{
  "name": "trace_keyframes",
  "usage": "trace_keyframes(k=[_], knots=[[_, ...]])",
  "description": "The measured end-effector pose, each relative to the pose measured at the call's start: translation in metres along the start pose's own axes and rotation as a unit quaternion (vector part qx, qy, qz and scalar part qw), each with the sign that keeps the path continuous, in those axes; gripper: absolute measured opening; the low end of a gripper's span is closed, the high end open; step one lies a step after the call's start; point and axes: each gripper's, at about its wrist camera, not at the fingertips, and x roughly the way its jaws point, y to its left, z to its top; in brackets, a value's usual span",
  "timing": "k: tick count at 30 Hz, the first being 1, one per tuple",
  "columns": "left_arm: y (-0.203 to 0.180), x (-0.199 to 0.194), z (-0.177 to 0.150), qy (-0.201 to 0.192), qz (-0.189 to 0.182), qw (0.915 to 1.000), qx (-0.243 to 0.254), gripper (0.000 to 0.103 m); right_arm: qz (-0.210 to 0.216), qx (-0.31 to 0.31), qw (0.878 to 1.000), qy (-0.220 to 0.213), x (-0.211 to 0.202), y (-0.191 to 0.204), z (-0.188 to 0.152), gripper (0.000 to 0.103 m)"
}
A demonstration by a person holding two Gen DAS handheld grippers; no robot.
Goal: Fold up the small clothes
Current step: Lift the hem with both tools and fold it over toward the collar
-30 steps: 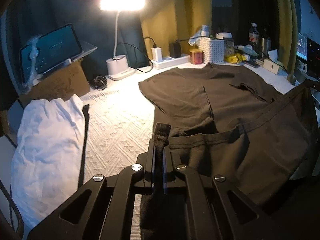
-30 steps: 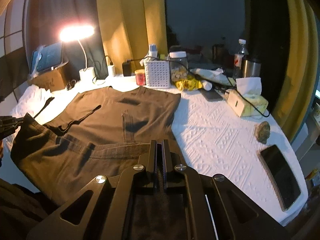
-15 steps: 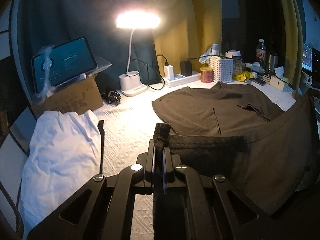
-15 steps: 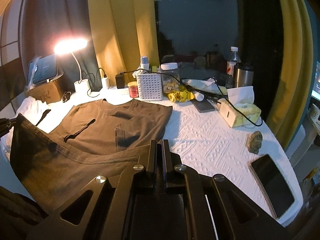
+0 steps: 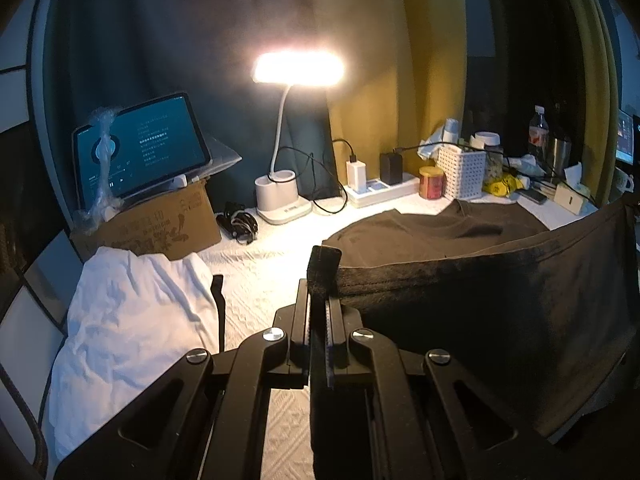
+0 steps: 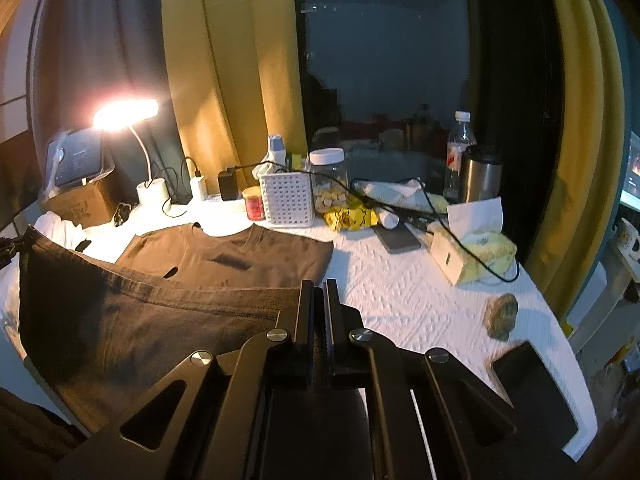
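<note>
A dark brown T-shirt (image 5: 420, 232) lies on the white table cover, collar toward the back. Its bottom hem (image 5: 480, 264) is lifted off the table and stretched taut between both grippers. My left gripper (image 5: 319, 300) is shut on the hem's left corner, a tab of cloth sticking up above the fingers. In the right wrist view the T-shirt (image 6: 240, 256) spreads to the left, and my right gripper (image 6: 319, 300) is shut on the hem's right corner, cloth pinched between the pads. The left gripper (image 6: 8, 246) shows at the far left edge there.
A white garment (image 5: 132, 320) lies crumpled at the left beside a cardboard box (image 5: 160, 224) holding a tablet. A lit desk lamp (image 5: 298, 70), power strip, white basket (image 6: 287, 199), jar, bottles and tissue box (image 6: 472, 248) line the back. A stone (image 6: 501, 314) and phone (image 6: 532, 388) lie at right.
Both grippers have risen with the hem, lifting the shirt's lower half off the table. The hem now hangs as a taut raised band, hiding more of the shirt behind it.
</note>
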Motion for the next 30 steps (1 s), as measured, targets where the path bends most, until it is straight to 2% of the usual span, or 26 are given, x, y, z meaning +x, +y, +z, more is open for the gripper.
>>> trace_keyframes(k=[11,30], knots=[[0.008,0.02,0.029,-0.021,0.006,0.9997,-0.003,0.004,0.002,-0.002,1.0,-0.011,0.029,-0.004,0.031,0.005],[0.016,0.088,0.069,-0.027,0.008,0.9996,0.005,0.004,-0.002,-0.003,1.0,-0.012,0.099,-0.02,0.071,0.005]])
